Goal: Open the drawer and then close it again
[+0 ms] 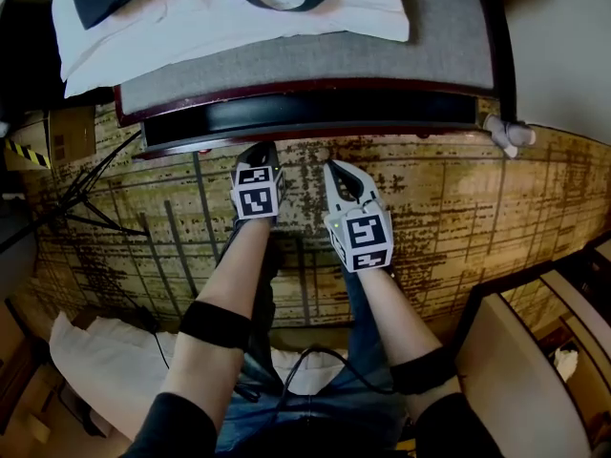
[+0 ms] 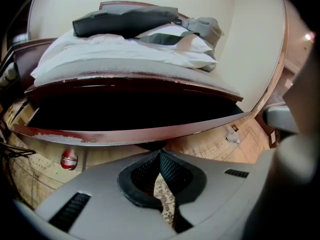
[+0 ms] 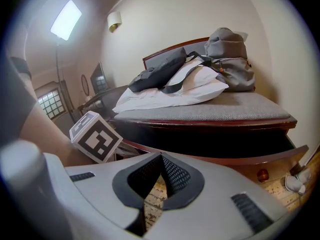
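A low cabinet with a grey padded top (image 1: 382, 46) and dark red rim stands in front of me. Its drawer (image 1: 305, 113) is pulled out, showing a black inside behind the dark red front edge (image 2: 125, 133). A red knob (image 2: 68, 160) shows under that edge, and another knob (image 3: 262, 175) appears in the right gripper view. My left gripper (image 1: 258, 153) is shut and empty, its tips just before the drawer front near the middle. My right gripper (image 1: 336, 172) is also shut and empty, a little right of it and slightly further back. Neither visibly touches the drawer.
A white pillow (image 1: 239, 17), a dark bag (image 3: 157, 69) and a grey backpack (image 3: 230, 54) lie on the cabinet top. Cables and tripod legs (image 1: 86, 198) cross the patterned floor at left. A white object (image 1: 509, 134) lies at the cabinet's right corner; pale furniture (image 1: 525, 370) stands lower right.
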A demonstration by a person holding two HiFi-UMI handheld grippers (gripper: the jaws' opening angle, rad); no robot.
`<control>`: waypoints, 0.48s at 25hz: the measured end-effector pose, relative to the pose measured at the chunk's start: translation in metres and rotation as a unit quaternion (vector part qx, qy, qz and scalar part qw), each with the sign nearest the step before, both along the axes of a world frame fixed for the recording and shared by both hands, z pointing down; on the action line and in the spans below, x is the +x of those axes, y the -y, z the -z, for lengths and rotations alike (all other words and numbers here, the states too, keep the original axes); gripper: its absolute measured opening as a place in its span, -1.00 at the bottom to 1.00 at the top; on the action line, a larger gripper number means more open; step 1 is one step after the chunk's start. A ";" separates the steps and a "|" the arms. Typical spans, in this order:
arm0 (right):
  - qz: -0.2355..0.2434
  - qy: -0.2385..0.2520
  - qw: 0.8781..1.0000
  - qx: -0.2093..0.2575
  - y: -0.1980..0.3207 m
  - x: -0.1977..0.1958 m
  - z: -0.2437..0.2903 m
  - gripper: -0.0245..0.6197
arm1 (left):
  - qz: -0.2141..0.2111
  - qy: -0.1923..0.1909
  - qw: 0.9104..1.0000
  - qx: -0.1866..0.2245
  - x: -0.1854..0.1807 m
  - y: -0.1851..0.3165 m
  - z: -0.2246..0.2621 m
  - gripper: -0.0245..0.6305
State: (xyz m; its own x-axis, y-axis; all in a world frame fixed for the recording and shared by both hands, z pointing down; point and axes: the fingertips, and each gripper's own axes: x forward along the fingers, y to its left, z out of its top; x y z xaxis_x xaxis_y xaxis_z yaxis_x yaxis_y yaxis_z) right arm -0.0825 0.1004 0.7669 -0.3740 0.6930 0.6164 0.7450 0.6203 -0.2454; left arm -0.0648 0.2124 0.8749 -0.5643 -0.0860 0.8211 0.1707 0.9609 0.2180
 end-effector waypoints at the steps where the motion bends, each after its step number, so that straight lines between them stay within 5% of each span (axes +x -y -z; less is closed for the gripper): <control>1: -0.002 0.000 1.000 0.000 0.001 -0.002 -0.001 -0.92 | -0.004 0.002 1.000 -0.007 -0.004 -0.003 -0.001 -0.93; 12: -0.013 0.003 1.000 -0.007 -0.006 -0.021 -0.008 -0.92 | -0.023 0.026 0.998 -0.045 -0.059 -0.032 -0.004 -0.93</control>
State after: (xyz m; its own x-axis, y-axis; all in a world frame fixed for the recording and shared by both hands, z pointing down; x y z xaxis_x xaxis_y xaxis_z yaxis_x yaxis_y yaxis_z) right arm -0.1036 0.1065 0.7751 -0.3951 0.6917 0.6045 0.7302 0.6357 -0.2502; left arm -0.1239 0.2443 0.8791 -0.6043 -0.0398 0.7957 0.1170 0.9835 0.1381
